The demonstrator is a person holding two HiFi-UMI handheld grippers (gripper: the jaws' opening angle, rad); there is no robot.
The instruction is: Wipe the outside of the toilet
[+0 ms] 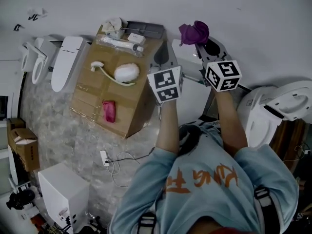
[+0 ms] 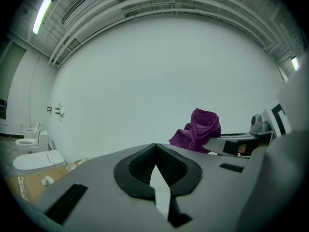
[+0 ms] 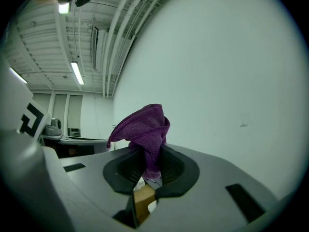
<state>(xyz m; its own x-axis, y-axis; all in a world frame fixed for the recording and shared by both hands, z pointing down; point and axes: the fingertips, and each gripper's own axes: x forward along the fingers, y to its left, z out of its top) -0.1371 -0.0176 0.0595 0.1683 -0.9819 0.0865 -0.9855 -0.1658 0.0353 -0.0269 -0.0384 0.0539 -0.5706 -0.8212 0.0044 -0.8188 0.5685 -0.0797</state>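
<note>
My right gripper (image 1: 206, 45) is raised toward the white wall and is shut on a purple cloth (image 1: 194, 32). In the right gripper view the cloth (image 3: 144, 128) bunches up out of the closed jaws of the right gripper (image 3: 147, 164). My left gripper (image 1: 161, 58) is held beside it, shut with nothing in it; in its own view the left gripper (image 2: 155, 147) has its tips together. The purple cloth (image 2: 198, 130) hangs to that view's right. The white toilet (image 1: 186, 61) stands under both arms against the wall, largely hidden by them.
A cardboard box (image 1: 87, 103) at the left carries a toilet brush (image 1: 104, 72), a white cloth (image 1: 126, 72) and a pink cloth (image 1: 108, 110). More toilets stand far left (image 1: 66, 62) and at the right (image 1: 286, 101). A cable (image 1: 117, 162) and a white cabinet (image 1: 63, 189) are on the floor.
</note>
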